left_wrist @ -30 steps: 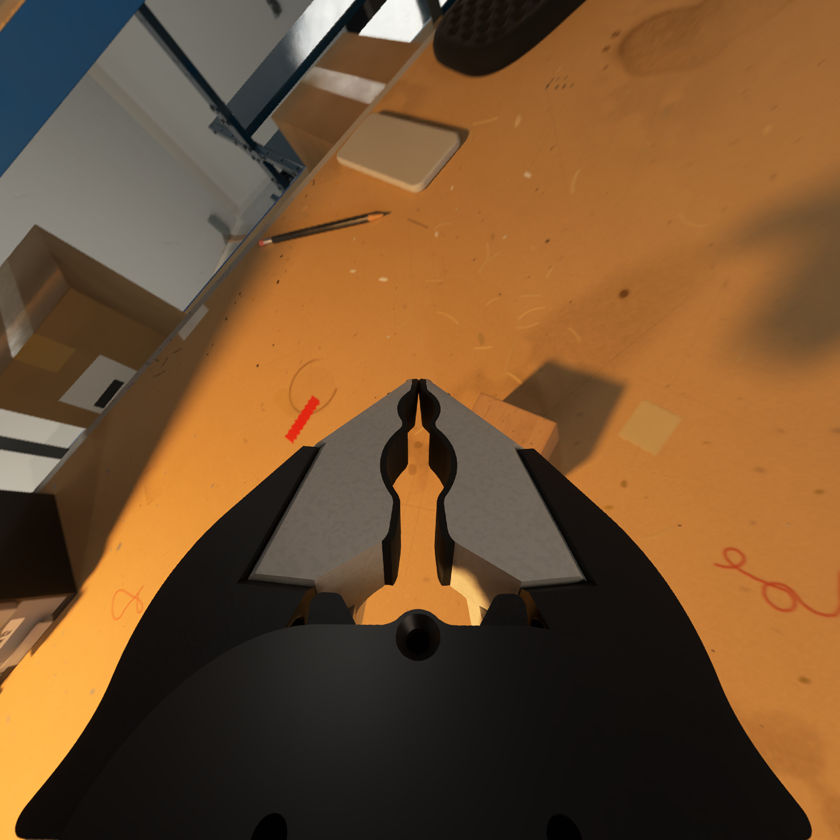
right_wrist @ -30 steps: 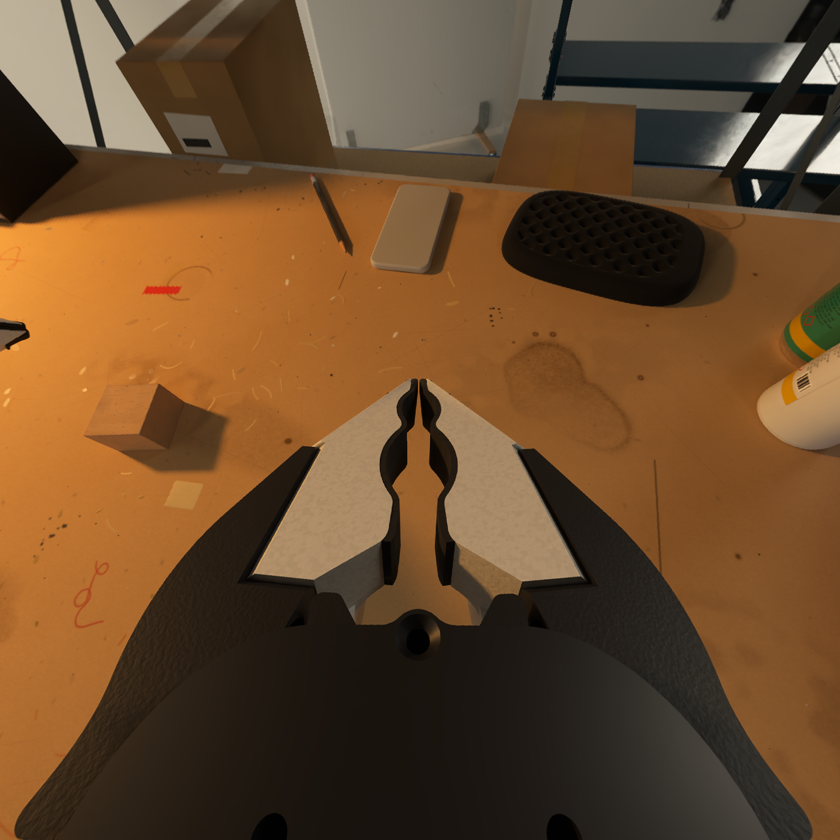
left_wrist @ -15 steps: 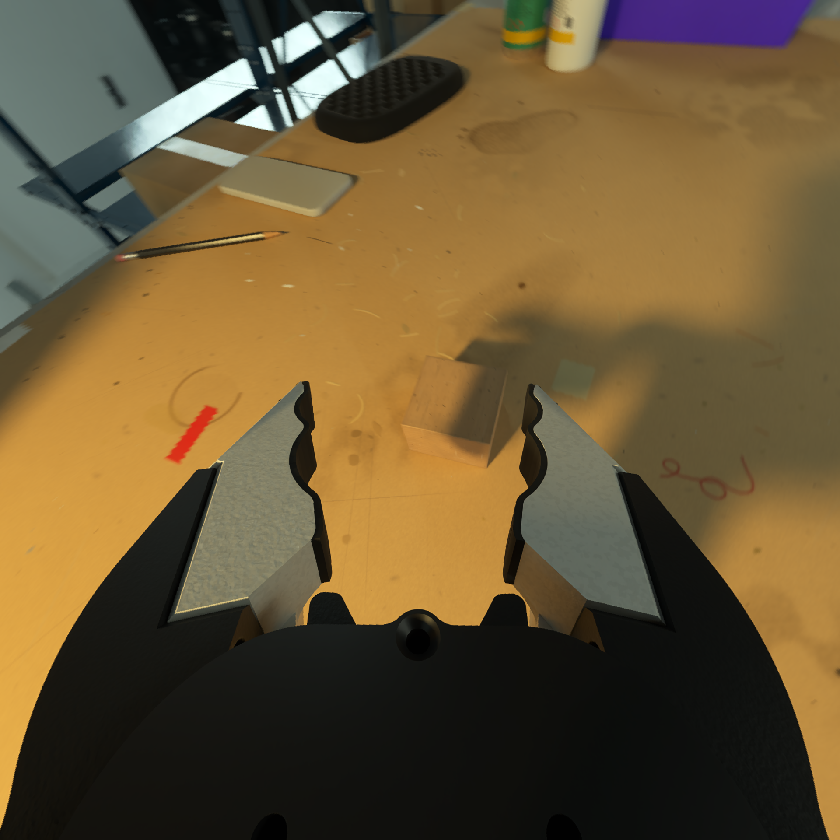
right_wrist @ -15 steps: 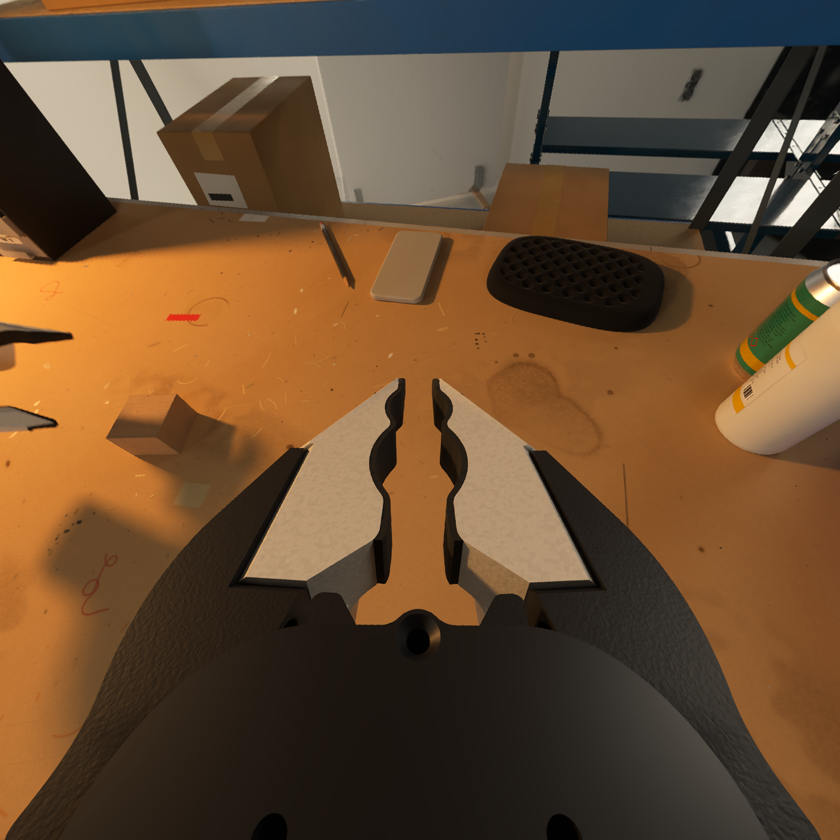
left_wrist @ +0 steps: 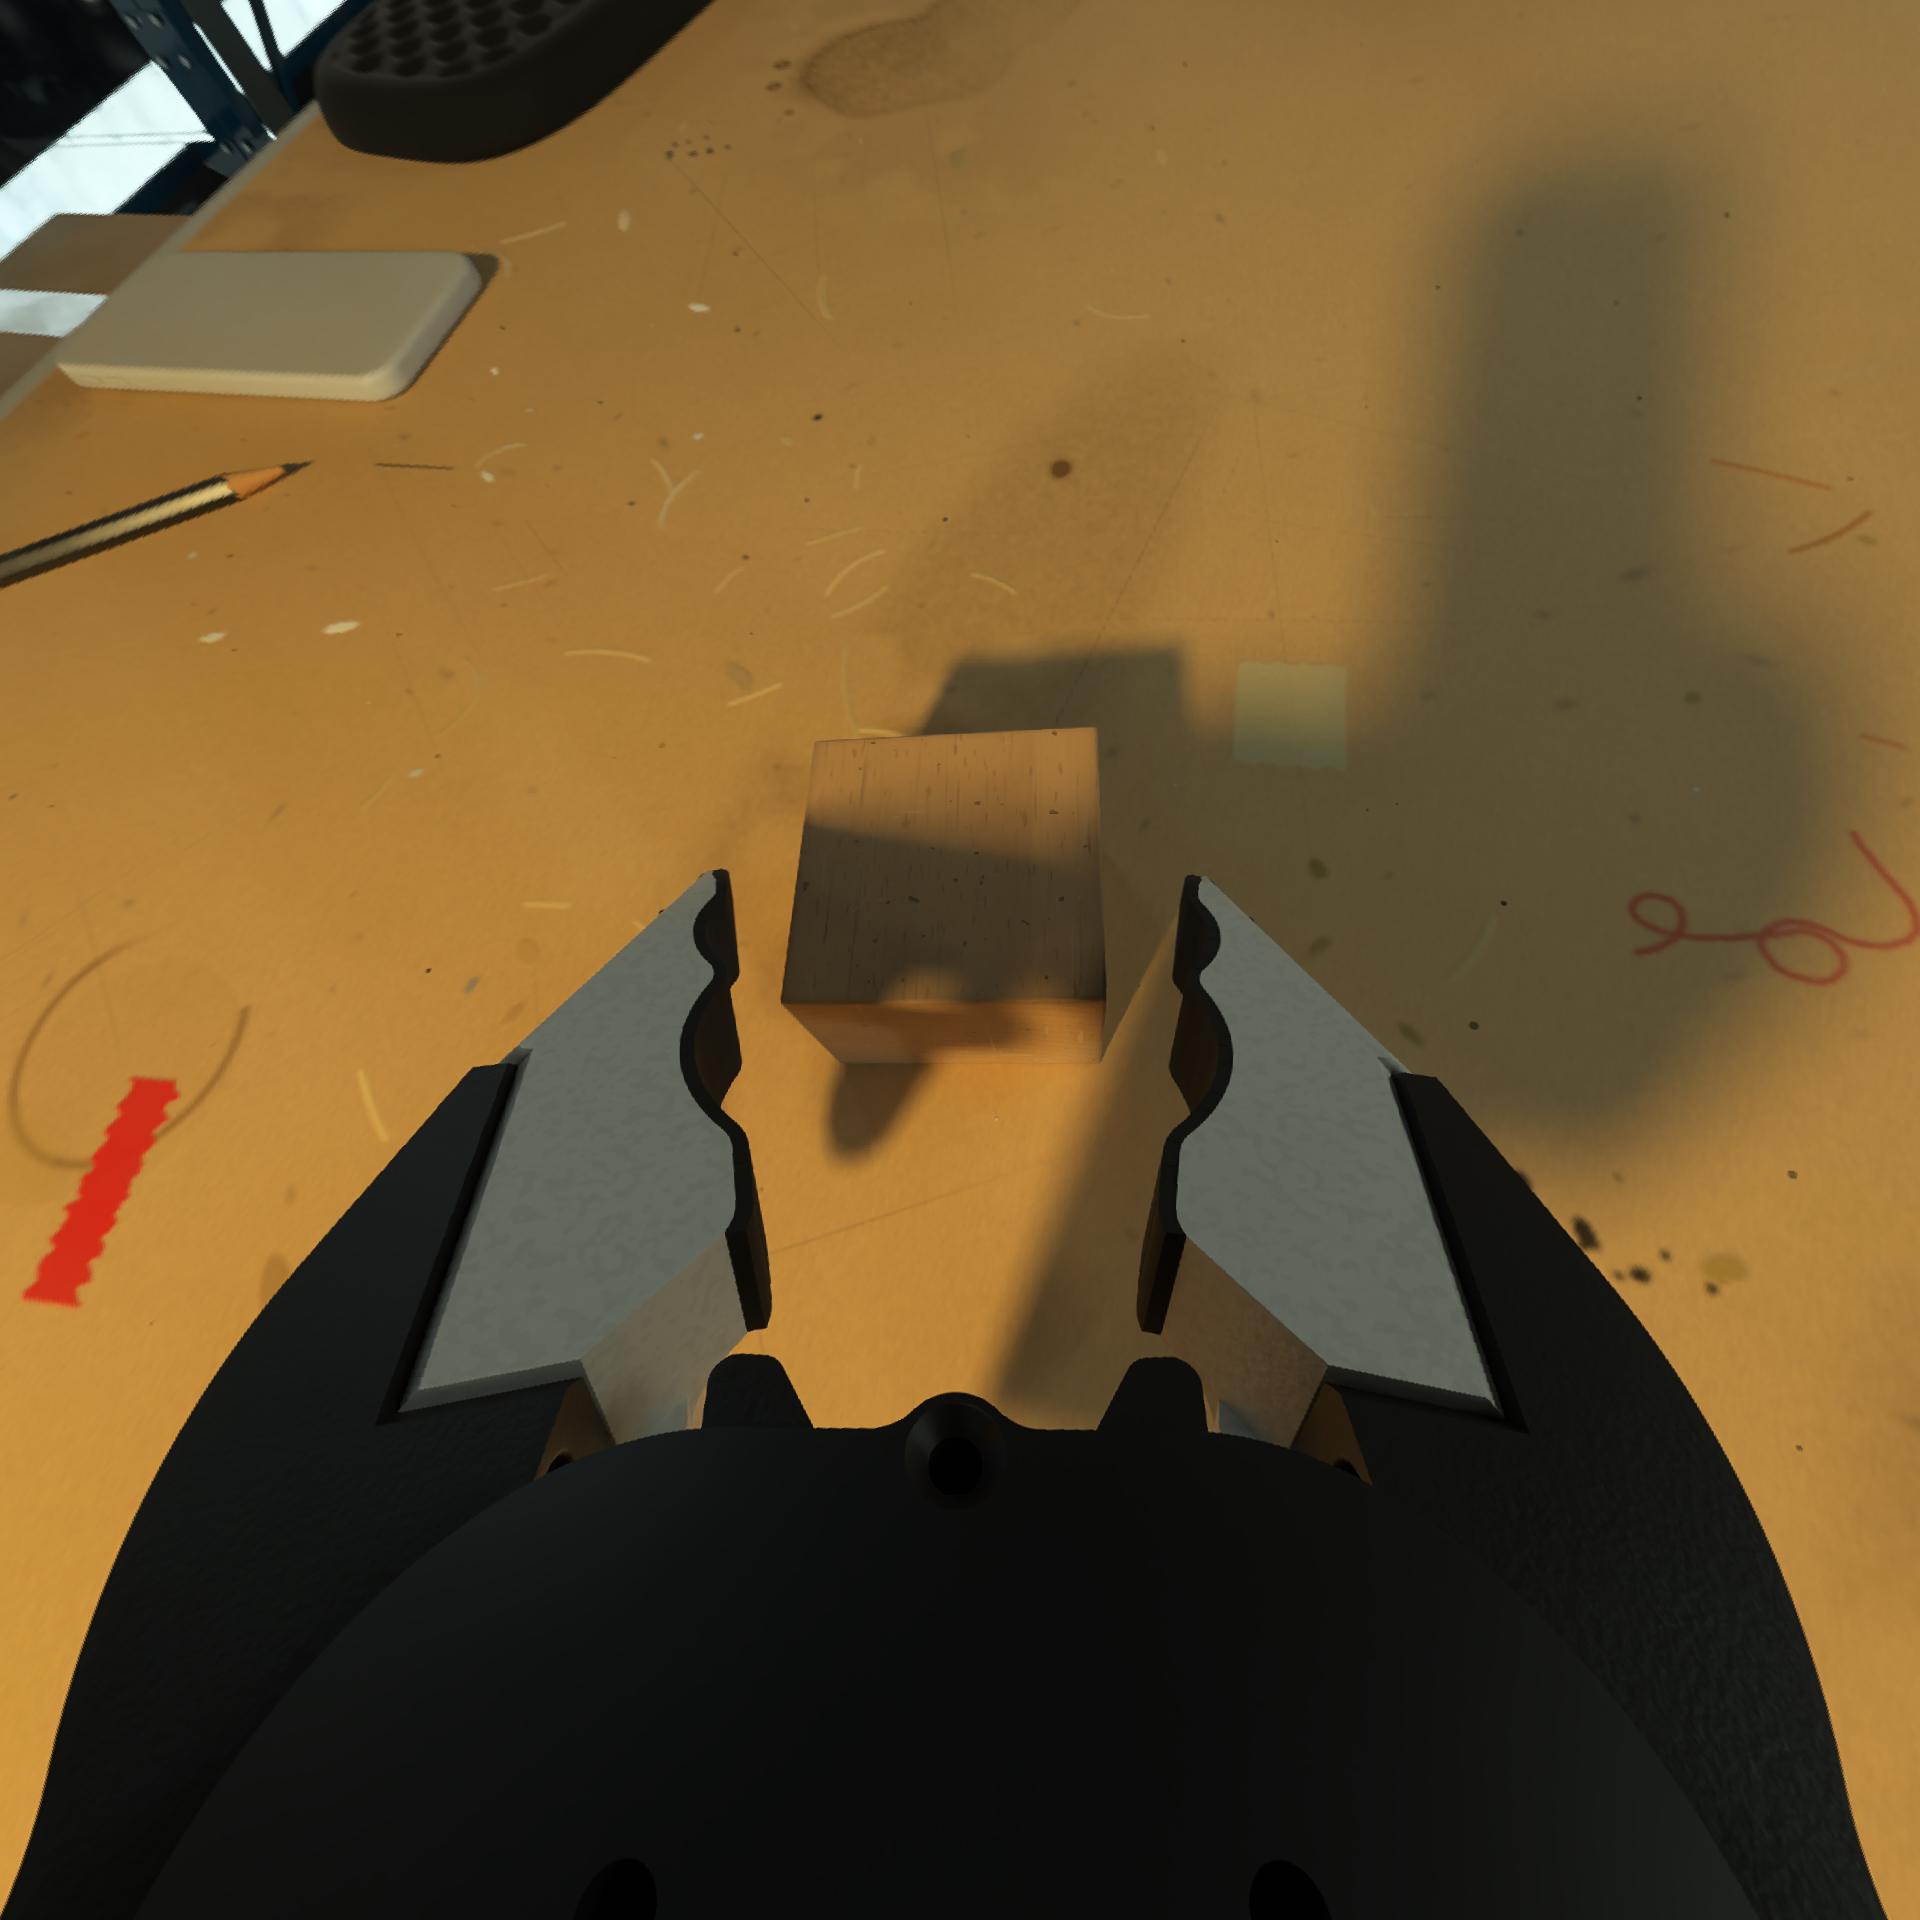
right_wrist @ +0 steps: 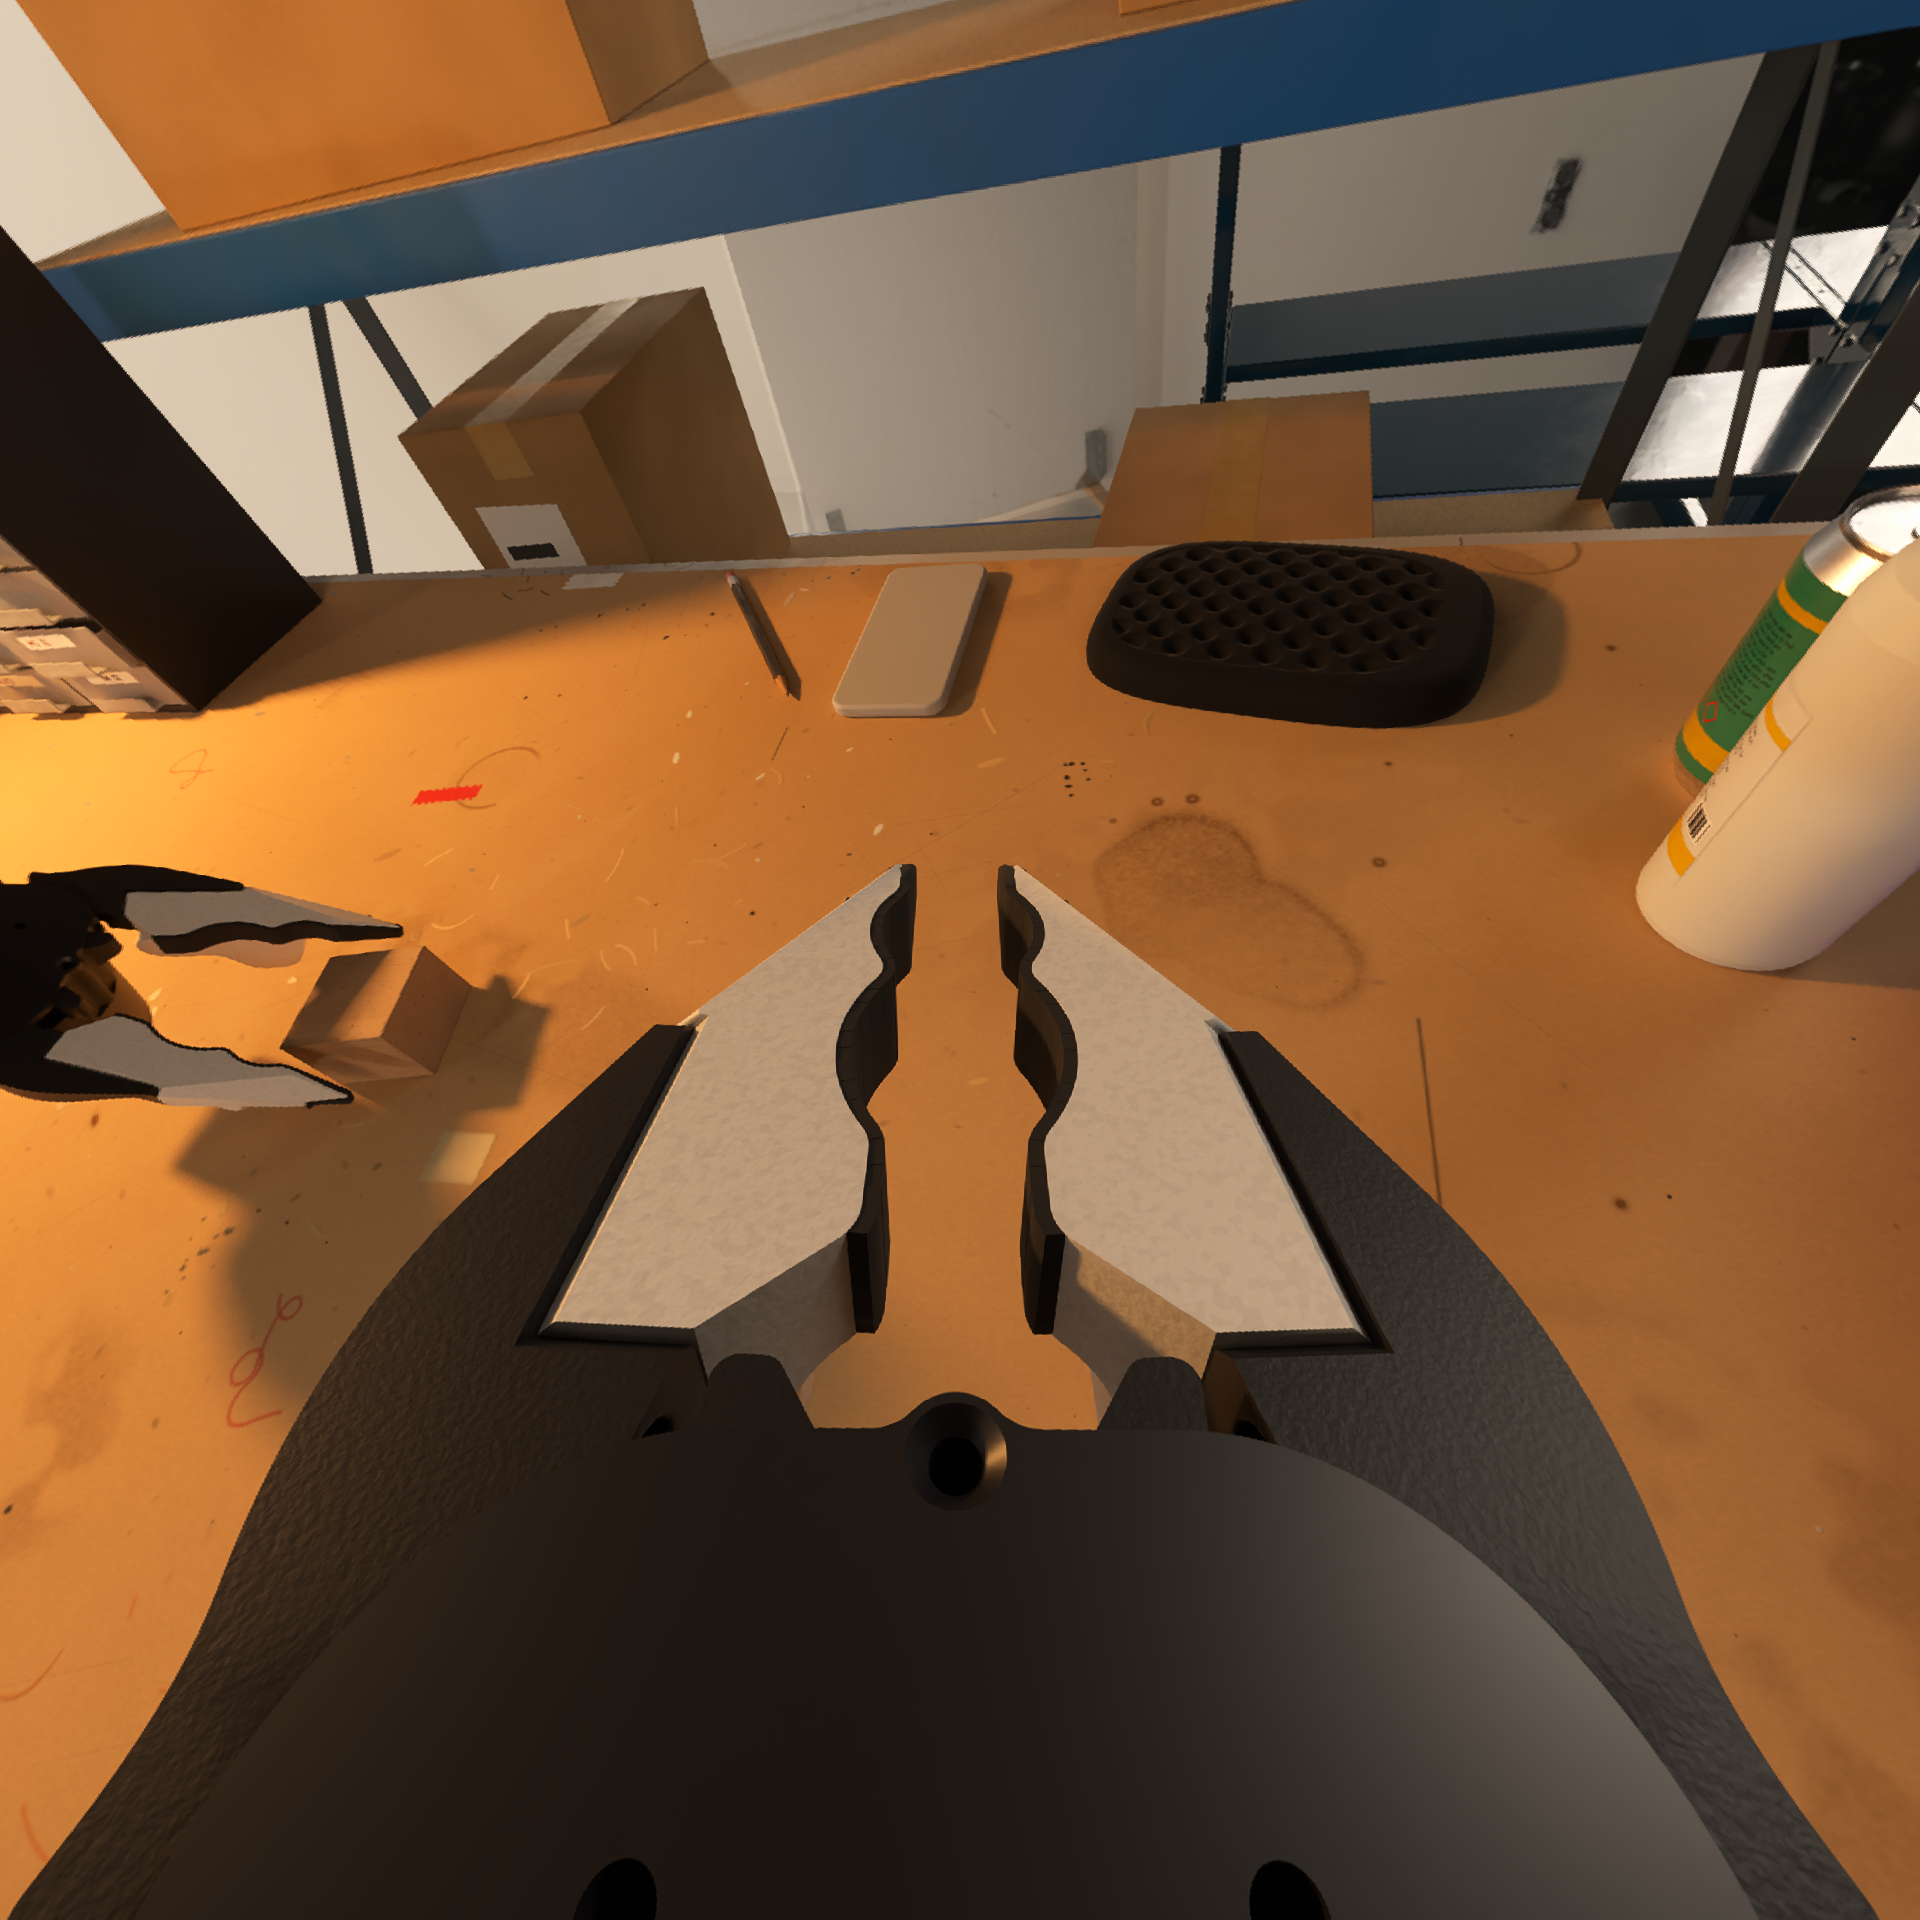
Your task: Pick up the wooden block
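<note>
The wooden block is a small cube resting on the orange workbench. My left gripper is open wide, low over the bench. Its fingertips stand on either side of the block's near half, with a gap on each side. In the right wrist view the block lies at the far left, between the left gripper's two spread fingers. My right gripper is empty with a narrow gap between its jaws, hovering over the bench's middle, well right of the block.
A pencil, a beige flat pad and a black perforated pad lie along the far edge. A white bottle and green can stand at the right. A black cabinet stands at the left.
My left gripper opened from shut, swung round and moved forward until its tips flank the block. My right gripper opened a little and tilted up, showing more of the shelves.
</note>
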Robot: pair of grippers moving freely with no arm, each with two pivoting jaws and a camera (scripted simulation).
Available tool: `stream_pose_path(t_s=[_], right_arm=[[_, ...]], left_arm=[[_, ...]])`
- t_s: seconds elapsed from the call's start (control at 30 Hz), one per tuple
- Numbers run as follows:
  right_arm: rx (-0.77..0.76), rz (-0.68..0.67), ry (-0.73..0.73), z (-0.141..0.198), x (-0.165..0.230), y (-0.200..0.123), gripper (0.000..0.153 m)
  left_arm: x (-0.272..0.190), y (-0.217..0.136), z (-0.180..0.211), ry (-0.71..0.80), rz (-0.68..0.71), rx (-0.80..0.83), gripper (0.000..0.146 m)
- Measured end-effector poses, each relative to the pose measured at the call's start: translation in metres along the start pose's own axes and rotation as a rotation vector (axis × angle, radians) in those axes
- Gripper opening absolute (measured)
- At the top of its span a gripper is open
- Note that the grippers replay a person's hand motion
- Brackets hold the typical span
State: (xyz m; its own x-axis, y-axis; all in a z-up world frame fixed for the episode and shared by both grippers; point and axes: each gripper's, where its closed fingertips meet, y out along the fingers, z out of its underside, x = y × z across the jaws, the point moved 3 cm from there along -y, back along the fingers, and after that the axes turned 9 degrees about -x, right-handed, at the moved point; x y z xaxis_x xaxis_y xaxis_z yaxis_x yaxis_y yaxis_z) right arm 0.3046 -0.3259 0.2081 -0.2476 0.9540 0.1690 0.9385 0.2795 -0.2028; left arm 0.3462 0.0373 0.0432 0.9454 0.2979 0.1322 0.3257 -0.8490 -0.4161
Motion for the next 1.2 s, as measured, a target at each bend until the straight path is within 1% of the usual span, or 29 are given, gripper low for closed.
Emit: stream_pose_path(t_s=[0.13,0.2,0.33,0.43,0.57,0.63,0.7,0.9,1.2], right_arm=[[-0.002,-0.010,0.000,0.000,0.001,0.000,0.015],[0.002,-0.011,0.001,0.001,0.000,0.000,0.015],[-0.003,-0.015,0.009,0.001,-0.002,-0.001,0.015],[-0.008,-0.016,0.015,0.001,-0.003,-0.002,0.015],[-0.016,-0.018,0.023,0.000,-0.004,-0.002,0.015],[-0.013,-0.021,0.020,0.000,-0.003,0.000,0.015],[0.001,-0.023,0.016,0.002,-0.002,0.002,0.015],[0.045,-0.023,0.018,0.011,-0.004,0.006,0.015],[0.050,-0.032,0.034,0.015,-0.005,0.008,0.016]], left_arm=[[-0.001,0.007,0.006,0.041,0.009,0.053,0.078],[-0.001,0.008,0.008,0.068,-0.008,0.083,0.074],[0.000,0.006,0.009,0.068,-0.011,0.091,0.066],[0.006,-0.003,0.004,0.060,-0.021,0.060,0.066],[0.007,-0.017,-0.036,-0.012,-0.041,-0.078,0.066],[0.002,-0.015,-0.055,-0.004,-0.040,-0.114,0.066],[-0.006,-0.007,-0.064,0.011,-0.015,-0.103,0.066],[-0.011,0.018,-0.066,0.038,0.000,-0.054,0.066],[-0.010,0.025,-0.064,0.046,0.011,-0.004,0.066]])
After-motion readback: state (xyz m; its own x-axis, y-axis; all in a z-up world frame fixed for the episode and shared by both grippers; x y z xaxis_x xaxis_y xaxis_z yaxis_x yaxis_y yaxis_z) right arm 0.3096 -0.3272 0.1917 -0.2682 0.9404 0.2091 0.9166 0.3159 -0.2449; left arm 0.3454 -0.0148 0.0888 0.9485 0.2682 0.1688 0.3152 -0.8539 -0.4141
